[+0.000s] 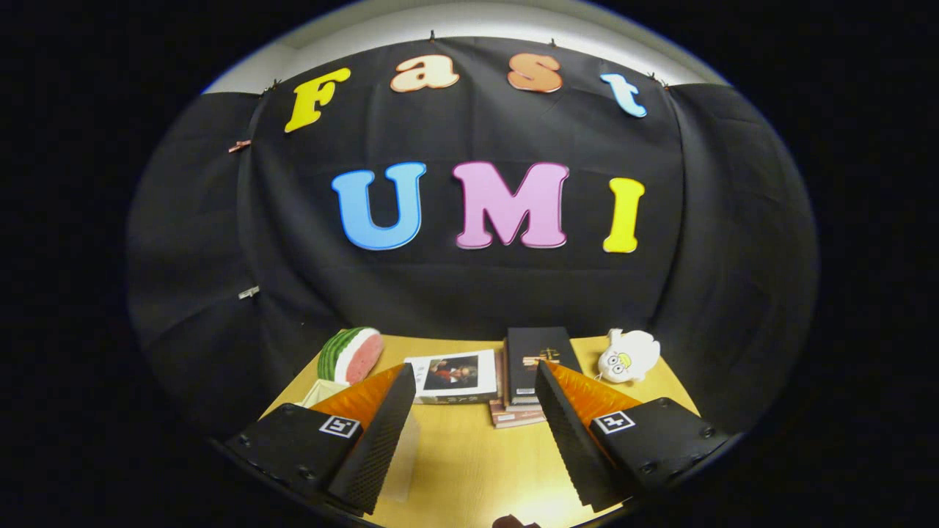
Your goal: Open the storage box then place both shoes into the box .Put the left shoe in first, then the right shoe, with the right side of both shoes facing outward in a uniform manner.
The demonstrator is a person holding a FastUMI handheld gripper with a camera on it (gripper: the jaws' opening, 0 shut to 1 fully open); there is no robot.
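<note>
Gripper [473, 392] fingers spread wide, holding nothing, above wooden table [469, 462]; beyond them a stack of books [532, 374], a watermelon-slice toy [352, 356] left of it; storage box and shoes unsighted, so moving blind risks knocking the stack.

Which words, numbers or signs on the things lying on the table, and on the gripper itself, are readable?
No text can be read.
Black book: gilt emblem and lettering, too small to read.
White book: a picture with a line of print below it, blurred.
Gripper, fingers open: a square black-and-white marker on each side, a pattern, no words.
</note>
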